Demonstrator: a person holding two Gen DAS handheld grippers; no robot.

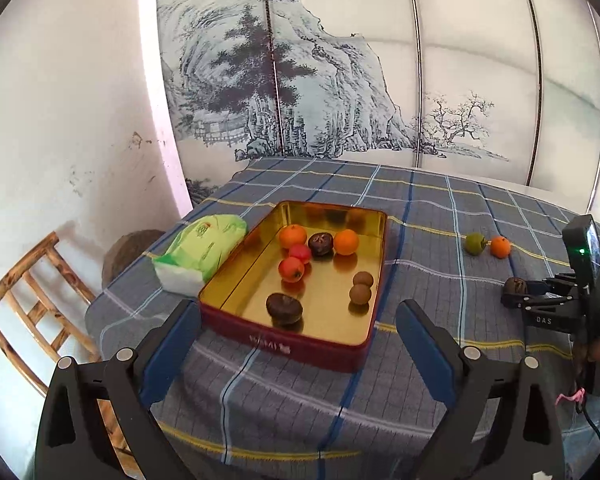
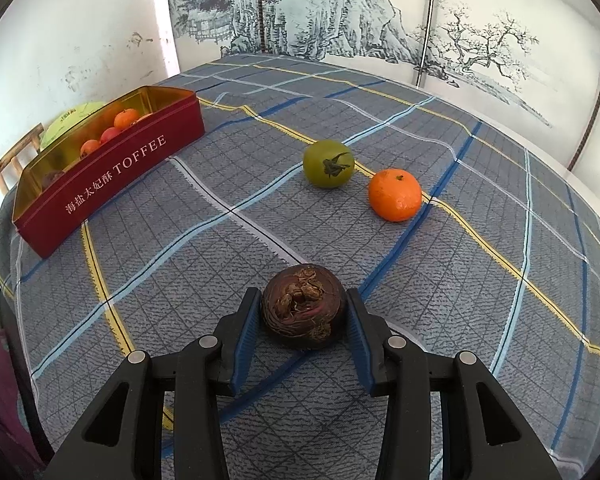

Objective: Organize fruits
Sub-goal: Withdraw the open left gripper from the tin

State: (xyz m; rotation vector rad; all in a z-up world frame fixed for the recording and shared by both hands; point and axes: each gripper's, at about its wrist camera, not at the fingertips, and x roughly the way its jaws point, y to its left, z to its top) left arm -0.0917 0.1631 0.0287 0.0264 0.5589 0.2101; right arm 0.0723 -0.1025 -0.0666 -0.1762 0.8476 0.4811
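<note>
- A wooden chair (image 1: 28, 292) stands at far left, beside the table's plaid cloth (image 1: 420, 208).
- A green-and-white packet (image 1: 198, 252) lies on the cloth, touching the tin's left wall.
- The red toffee tin (image 1: 296, 346), gold inside, holds two orange fruits, two red ones, two small brown ones and two dark brown ones.
- The left gripper (image 1: 298, 326) hangs just short of the tin's near wall, its blue-padded jaws spread wide with nothing between them.
- A green fruit (image 2: 329, 163) and an orange fruit (image 2: 395, 195) sit side by side on the open cloth, well apart from the tin.
- The right gripper (image 2: 303, 312) points down at the cloth, its jaws closed on a dark brown fruit (image 2: 303, 305), both pads pressing its sides; the fruit appears to rest on the cloth.
- A painted landscape screen (image 1: 340, 80) fills the background.
</note>
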